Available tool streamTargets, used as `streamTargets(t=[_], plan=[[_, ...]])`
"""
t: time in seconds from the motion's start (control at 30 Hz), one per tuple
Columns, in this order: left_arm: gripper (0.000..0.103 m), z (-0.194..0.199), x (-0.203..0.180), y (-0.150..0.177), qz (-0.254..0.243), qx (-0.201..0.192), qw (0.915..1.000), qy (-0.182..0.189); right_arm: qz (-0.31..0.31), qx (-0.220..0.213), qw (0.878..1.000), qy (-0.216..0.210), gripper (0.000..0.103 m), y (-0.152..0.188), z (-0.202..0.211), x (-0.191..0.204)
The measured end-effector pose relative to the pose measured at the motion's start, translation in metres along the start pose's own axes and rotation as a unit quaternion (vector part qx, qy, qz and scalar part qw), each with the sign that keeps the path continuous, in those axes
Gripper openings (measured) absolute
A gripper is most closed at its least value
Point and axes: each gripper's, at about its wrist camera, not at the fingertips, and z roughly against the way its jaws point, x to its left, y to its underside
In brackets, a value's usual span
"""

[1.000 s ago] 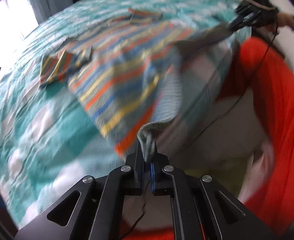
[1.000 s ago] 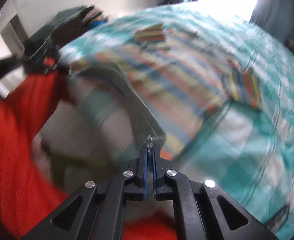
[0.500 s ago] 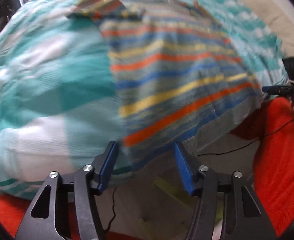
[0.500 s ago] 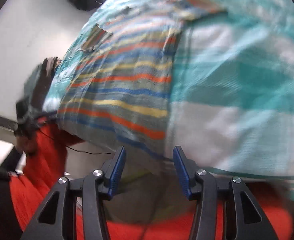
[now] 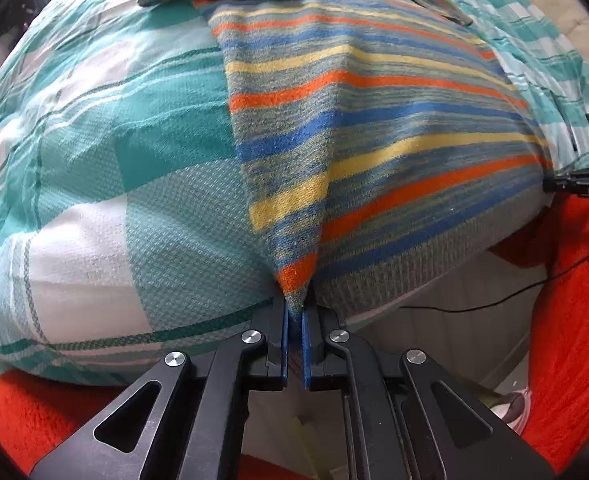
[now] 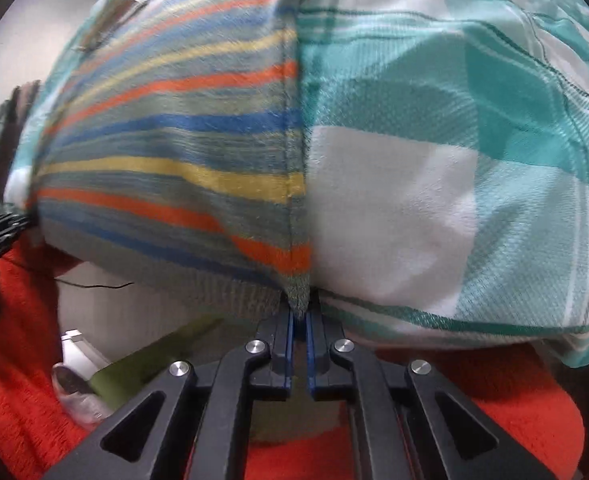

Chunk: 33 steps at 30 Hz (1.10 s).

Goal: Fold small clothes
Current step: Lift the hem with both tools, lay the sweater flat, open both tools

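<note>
Both your grippers pinch the sweater's hem corners at the bed edge.

Your left gripper point(image 5: 293, 312) is clamped on the near left corner of the striped sweater point(image 5: 374, 128); your right gripper point(image 6: 299, 316) is clamped on the right corner. The sweater lies flat on the teal checked bedspread point(image 5: 94, 140), far sleeves cut off; the right view is blurred.

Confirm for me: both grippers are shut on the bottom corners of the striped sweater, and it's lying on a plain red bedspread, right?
Not quite. The bedspread is teal-and-white checked, as the left wrist view shows. The rest holds: left gripper and right gripper are each shut on a bottom corner of the striped sweater.
</note>
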Motion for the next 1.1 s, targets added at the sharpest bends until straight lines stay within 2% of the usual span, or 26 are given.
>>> streamTargets(t=[0.13, 0.23, 0.33, 0.37, 0.4, 0.43, 0.47, 0.5, 0.57, 0.67, 0.73, 0.77, 0.87, 0.93, 1.0, 1.07, 1.1], plan=[[0.004, -0.003, 0.002, 0.002, 0.018, 0.002, 0.9998, -0.001, -0.015, -0.008, 1.0, 0.0, 0.004, 0.0, 0.002, -0.002], [0.008, -0.005, 0.0, 0.003, 0.032, 0.002, 0.9994, -0.013, -0.019, -0.015, 1.0, 0.014, 0.004, 0.003, 0.006, -0.002], [0.011, -0.002, 0.002, 0.006, 0.041, 0.004, 0.9989, -0.024, -0.023, -0.025, 0.999, 0.029, 0.009, 0.014, 0.012, -0.002], [0.016, -0.002, 0.001, 0.006, 0.043, 0.01, 0.9985, -0.03, -0.031, -0.026, 0.999, 0.032, 0.019, 0.018, 0.015, -0.002], [0.029, -0.002, -0.001, 0.007, 0.046, 0.017, 0.9981, -0.038, -0.041, -0.028, 0.998, 0.038, 0.025, 0.022, 0.018, -0.003], [0.038, 0.001, 0.0, 0.011, 0.05, 0.023, 0.9973, -0.048, -0.049, -0.035, 0.997, 0.041, 0.037, 0.027, 0.024, -0.003], [0.058, 0.005, 0.0, 0.015, 0.054, 0.023, 0.9964, -0.062, -0.055, -0.045, 0.997, 0.041, 0.045, 0.032, 0.029, -0.002], [0.073, 0.012, 0.001, 0.019, 0.057, 0.017, 0.9955, -0.075, -0.06, -0.056, 0.996, 0.042, 0.047, 0.037, 0.037, -0.002], [0.075, 0.029, 0.006, 0.026, 0.066, -0.001, 0.9931, -0.097, -0.069, -0.089, 0.992, 0.053, 0.054, 0.049, 0.056, -0.002], [0.075, 0.06, 0.015, 0.025, 0.086, -0.036, 0.9881, -0.122, -0.073, -0.156, 0.98, 0.098, 0.054, 0.06, 0.086, 0.005], [0.075, 0.084, 0.016, 0.01, 0.08, -0.077, 0.9836, -0.143, -0.073, -0.217, 0.965, 0.125, 0.055, 0.066, 0.106, 0.016], [0.075, 0.099, 0.015, -0.002, 0.071, -0.105, 0.98, -0.154, -0.077, -0.246, 0.958, 0.127, 0.059, 0.068, 0.114, 0.023], [0.077, 0.128, 0.011, -0.053, 0.044, -0.18, 0.9702, -0.156, -0.081, -0.301, 0.946, 0.089, 0.067, 0.061, 0.118, 0.043], [0.079, 0.137, 0.013, -0.086, 0.032, -0.214, 0.9666, -0.138, -0.066, -0.296, 0.951, 0.066, 0.067, 0.047, 0.106, 0.061], [0.079, 0.124, 0.003, -0.128, 0.014, -0.239, 0.9636, -0.118, -0.039, -0.284, 0.957, 0.053, 0.067, 0.04, 0.093, 0.075], [0.079, 0.099, -0.011, -0.159, -0.018, -0.239, 0.9649, -0.108, -0.025, -0.273, 0.961, 0.046, 0.067, 0.037, 0.08, 0.083], [0.078, 0.077, -0.022, -0.176, -0.053, -0.226, 0.9661, -0.112, -0.019, -0.264, 0.963, 0.043, 0.067, 0.039, 0.074, 0.085]])
